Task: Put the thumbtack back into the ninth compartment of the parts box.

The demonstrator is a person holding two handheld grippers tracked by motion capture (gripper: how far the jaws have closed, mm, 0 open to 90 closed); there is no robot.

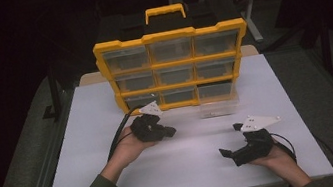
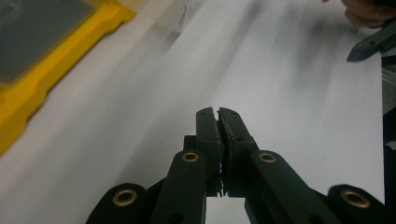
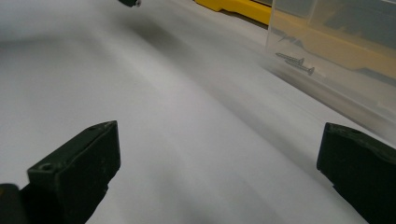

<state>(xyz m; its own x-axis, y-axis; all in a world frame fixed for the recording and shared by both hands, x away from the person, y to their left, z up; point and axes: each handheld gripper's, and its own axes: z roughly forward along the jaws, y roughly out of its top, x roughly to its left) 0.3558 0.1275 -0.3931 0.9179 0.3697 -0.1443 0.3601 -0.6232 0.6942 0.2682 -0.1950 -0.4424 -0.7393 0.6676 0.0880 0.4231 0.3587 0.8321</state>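
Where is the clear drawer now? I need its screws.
In the high view the clear drawer sits on the white table, pulled out before the yellow organizer's bottom-right slot, beyond the right tool; two screws lie inside.

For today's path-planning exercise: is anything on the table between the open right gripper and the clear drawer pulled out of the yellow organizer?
Nothing visible does. The right gripper stands open over the bare white table, and the stretch toward the clear drawer, in front of the yellow organizer, is bare. Two screws lie inside the drawer. The left gripper sits off to the side, shut.
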